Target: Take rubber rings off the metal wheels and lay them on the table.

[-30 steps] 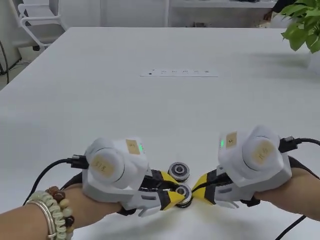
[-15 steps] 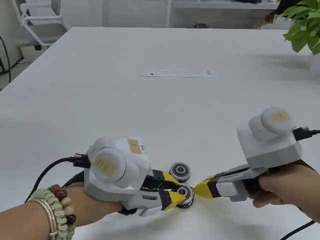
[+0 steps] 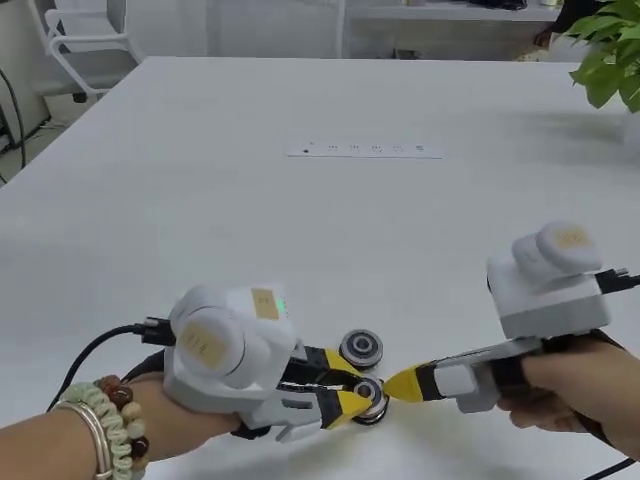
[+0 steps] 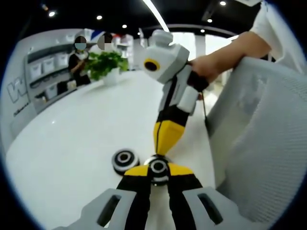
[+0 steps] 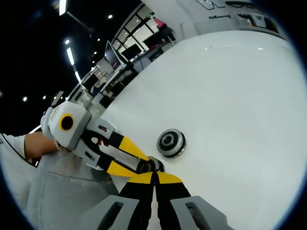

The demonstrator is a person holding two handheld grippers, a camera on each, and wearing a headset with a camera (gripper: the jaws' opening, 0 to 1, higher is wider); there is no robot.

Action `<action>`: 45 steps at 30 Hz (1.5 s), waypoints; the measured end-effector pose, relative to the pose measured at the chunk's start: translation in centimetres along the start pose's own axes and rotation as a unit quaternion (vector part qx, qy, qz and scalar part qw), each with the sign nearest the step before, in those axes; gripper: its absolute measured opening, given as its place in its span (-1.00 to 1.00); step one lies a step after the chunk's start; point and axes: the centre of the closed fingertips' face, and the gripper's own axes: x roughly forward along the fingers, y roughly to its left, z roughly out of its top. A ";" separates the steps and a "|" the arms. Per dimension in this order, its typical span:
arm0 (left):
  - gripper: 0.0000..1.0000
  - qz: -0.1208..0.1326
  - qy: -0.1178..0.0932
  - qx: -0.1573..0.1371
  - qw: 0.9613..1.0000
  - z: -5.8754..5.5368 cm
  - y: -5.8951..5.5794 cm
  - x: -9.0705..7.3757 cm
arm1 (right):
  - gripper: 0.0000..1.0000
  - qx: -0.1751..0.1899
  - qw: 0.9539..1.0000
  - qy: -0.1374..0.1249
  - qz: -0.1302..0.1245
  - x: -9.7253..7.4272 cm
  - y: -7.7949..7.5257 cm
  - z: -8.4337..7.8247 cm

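Wheel point(image 4: 158, 167) was clamped between left gripper point(image 3: 358, 398) fingers, low on the surface point(image 3: 300, 220), second wheel point(image 3: 360, 348) just beside. Right gripper point(image 5: 154, 176) fingers were pressed together at its rim. Ring point(image 5: 156, 166) removal judged started; next, ring to be hooked and pulled off.

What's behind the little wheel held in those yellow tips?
A second metal wheel lies flat on the table, just apart. Tips of the left tool cover much of the held wheel; its underside is hidden.
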 end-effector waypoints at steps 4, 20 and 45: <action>-0.73 0.002 0.000 0.002 1.000 0.0 0.0 0.0 | -1.00 0.007 1.000 -0.002 0.002 0.0 0.0 0.2; -0.73 0.000 -0.005 -0.001 1.000 0.0 0.0 0.0 | -1.00 0.002 1.000 -0.001 0.010 0.3 0.6 0.4; -0.72 -0.006 0.002 -0.009 1.000 0.2 0.0 0.2 | -1.00 0.008 1.000 -0.009 0.018 0.1 1.0 0.6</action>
